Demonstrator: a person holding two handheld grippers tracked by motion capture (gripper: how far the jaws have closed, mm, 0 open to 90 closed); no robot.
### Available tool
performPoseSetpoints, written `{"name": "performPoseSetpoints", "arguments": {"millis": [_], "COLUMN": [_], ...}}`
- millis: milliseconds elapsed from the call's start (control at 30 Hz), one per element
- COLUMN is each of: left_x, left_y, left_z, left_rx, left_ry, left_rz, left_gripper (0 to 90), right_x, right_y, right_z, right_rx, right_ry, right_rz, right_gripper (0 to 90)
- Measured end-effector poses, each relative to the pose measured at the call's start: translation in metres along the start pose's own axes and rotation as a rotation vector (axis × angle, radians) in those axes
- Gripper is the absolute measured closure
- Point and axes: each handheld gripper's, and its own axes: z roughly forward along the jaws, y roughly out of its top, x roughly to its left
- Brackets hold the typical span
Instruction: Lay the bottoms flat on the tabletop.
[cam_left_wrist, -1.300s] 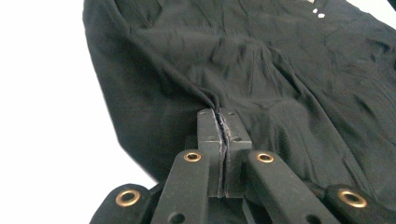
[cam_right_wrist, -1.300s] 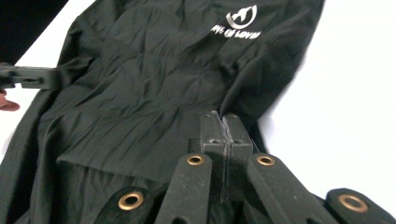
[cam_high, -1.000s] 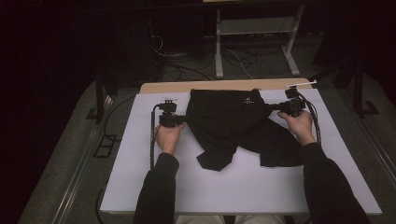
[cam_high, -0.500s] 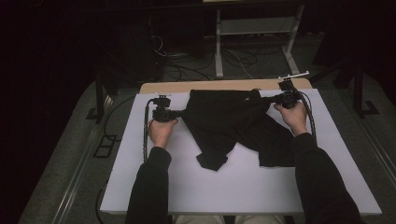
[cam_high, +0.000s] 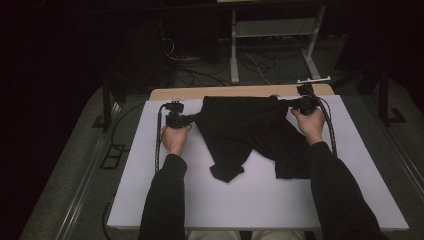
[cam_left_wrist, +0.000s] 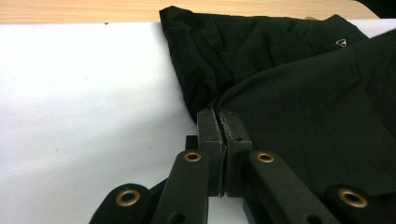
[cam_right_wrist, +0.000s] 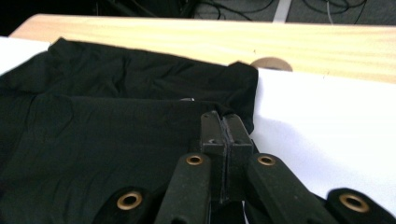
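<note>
My left gripper (cam_left_wrist: 219, 122) and right gripper (cam_right_wrist: 225, 125) are each clamped tight on an opposite edge of the black fabric garment (cam_high: 250, 132), which lies spread across the far half of the white tabletop (cam_high: 250, 200).

Garment (cam_high: 250, 132) flat on sheet (cam_high: 250, 200), sheet on worktop (cam_high: 240, 92). Bare worktop strip behind sheet's far edge. Garment at far middle of sheet, top edge along far sheet edge, two legs trailing toward near side. Left claw (cam_high: 192, 119) at garment's left edge, on sheet, clamped onto fabric. Right claw (cam_high: 291, 102) at garment's far right corner, clamped onto fabric. Near half of sheet in front of garment, between forearms. Stand (cam_high: 272, 35) on floor behind worktop.
</note>
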Motion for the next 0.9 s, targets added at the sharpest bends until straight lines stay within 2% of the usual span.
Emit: {"name": "performPoseSetpoints", "arguments": {"millis": [67, 133, 200, 333, 500, 567, 633, 800, 900], "left_x": [-0.001, -0.002, -0.005, -0.017, -0.039, -0.049, -0.060, -0.086, -0.096], "left_y": [-0.002, -0.003, -0.002, 0.003, 0.005, 0.004, 0.002, -0.004, -0.009], "left_z": [0.003, 0.004, 0.001, -0.008, -0.014, -0.014, -0.013, -0.008, -0.006], "left_rx": [0.019, 0.030, 0.007, -0.053, -0.124, -0.141, -0.136, -0.122, -0.127], "left_ry": [0.003, -0.009, -0.040, -0.060, -0.168, -0.212, -0.247, -0.292, -0.316], "left_rz": [0.004, -0.018, -0.045, -0.039, -0.068, -0.076, -0.078, -0.039, -0.043], "left_gripper": [87.2, 83.1, 73.2, 54.6, 41.9, 38.5, 35.7, 31.0, 27.8], "right_x": [-0.003, -0.006, -0.010, -0.017, -0.024, -0.025, -0.026, -0.027, -0.026], "right_y": [-0.003, -0.008, -0.011, -0.016, -0.024, -0.029, -0.034, -0.043, -0.047], "right_z": [0.002, 0.001, -0.003, -0.017, -0.034, -0.038, -0.041, -0.050, -0.056], "right_rx": [0.016, 0.024, 0.019, 0.005, -0.003, 0.001, 0.004, 0.010, 0.011], "right_ry": [0.027, 0.057, 0.078, 0.076, 0.107, 0.113, 0.128, 0.159, 0.161], "right_rz": [0.012, 0.031, 0.036, 0.031, 0.038, 0.030, 0.031, 0.023, 0.012], "right_gripper": [87.6, 84.3, 76.1, 63.5, 52.0, 47.5, 42.8, 34.1, 24.5]}}
